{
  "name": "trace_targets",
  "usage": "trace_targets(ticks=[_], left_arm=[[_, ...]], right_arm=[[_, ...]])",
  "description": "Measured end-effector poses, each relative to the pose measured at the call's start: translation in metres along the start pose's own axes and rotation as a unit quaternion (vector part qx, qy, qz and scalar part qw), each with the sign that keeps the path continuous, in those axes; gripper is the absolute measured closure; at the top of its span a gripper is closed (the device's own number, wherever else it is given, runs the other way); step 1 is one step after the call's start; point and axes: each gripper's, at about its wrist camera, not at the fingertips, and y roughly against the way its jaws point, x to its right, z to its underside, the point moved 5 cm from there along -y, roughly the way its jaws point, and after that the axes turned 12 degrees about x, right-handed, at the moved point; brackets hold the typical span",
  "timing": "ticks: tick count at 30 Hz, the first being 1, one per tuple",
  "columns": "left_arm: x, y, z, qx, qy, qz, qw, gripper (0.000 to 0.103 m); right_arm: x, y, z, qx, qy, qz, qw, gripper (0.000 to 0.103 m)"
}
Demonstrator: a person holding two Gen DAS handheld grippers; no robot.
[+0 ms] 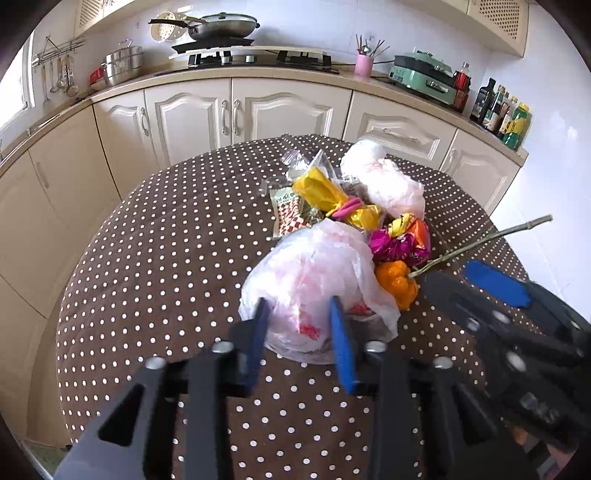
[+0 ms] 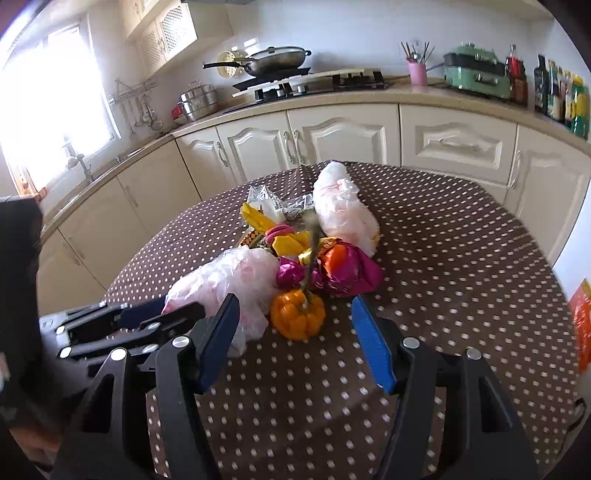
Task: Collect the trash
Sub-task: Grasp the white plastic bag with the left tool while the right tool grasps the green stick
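Observation:
A heap of trash lies on the brown dotted tablecloth [image 1: 166,258]. The near white plastic bag [image 1: 306,280] fills the gap between my left gripper's [image 1: 298,306] blue pads, which press on its near end; the right wrist view shows this gripper [image 2: 184,310] at that bag [image 2: 229,280] too. My right gripper [image 2: 294,302] stands open, its pads on either side of a small orange pumpkin [image 2: 297,314] and clear of it. The pumpkin's long stem [image 1: 480,240] sticks up. Behind lie a magenta and orange wrapper [image 2: 340,273], yellow wrappers [image 1: 325,192] and a second white bag [image 1: 384,181].
A checked packet [image 1: 288,216] and clear plastic packets [image 1: 299,162] lie at the heap's far left. Cream cabinets [image 1: 192,114] curve behind the table, with a stove [image 1: 258,57], a wok [image 1: 221,26], a pink cup [image 1: 364,62] and bottles [image 1: 506,114]. A dark sleeve [image 2: 18,258] is at the left.

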Motion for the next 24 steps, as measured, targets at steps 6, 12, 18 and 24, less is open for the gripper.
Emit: trace_targets(ticks=[6, 12, 18, 24], left_arm=[[-0.008, 0.015, 0.003, 0.014, 0.010, 0.008, 0.9998, 0.088], [-0.018, 0.034, 0.005, 0.025, 0.033, 0.021, 0.9989, 0.089], [-0.035, 0.064, 0.009, 0.041, 0.058, 0.022, 0.9972, 0.089], [-0.057, 0.102, 0.014, 0.064, 0.080, 0.019, 0.9945, 0.090]], right_arm=[[0.002, -0.014, -0.002, -0.008, -0.009, 0.001, 1.000, 0.087], [0.001, -0.007, -0.006, 0.006, 0.000, 0.007, 1.000, 0.100], [-0.013, 0.021, -0.020, 0.039, 0.014, -0.003, 0.999, 0.100], [-0.051, 0.041, -0.028, 0.053, 0.032, -0.038, 0.997, 0.100]])
